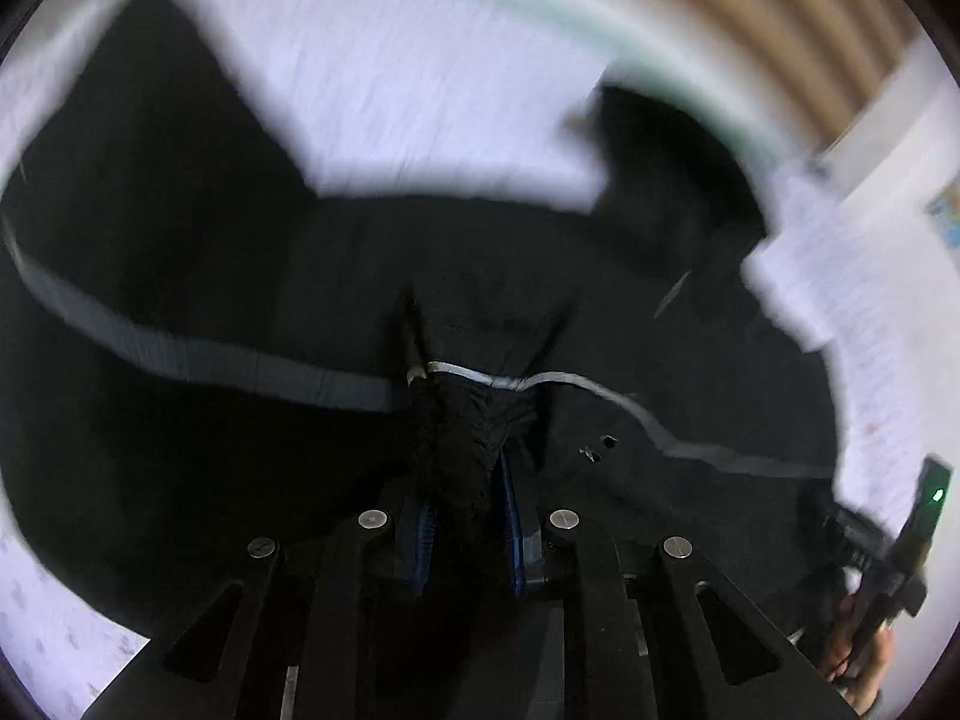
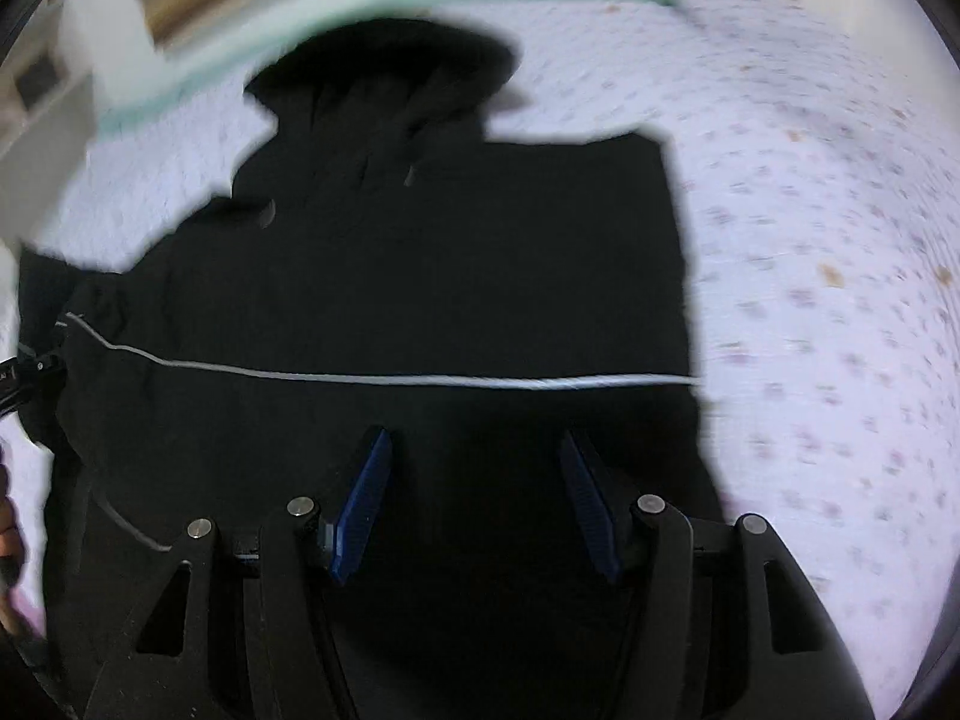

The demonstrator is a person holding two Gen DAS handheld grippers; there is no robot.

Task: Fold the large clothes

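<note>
Both tools over black jacket (image 2: 420,276); left tool (image 1: 465,480) pinches fabric.

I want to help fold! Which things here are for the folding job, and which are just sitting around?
For the job:
- black jacket with a thin pale stripe
- left gripper, pinching a bunch of the jacket
- right gripper, open above it

Just there:
- the dotted lilac sheet it lies on
- green edge behind, and striped wall
</note>
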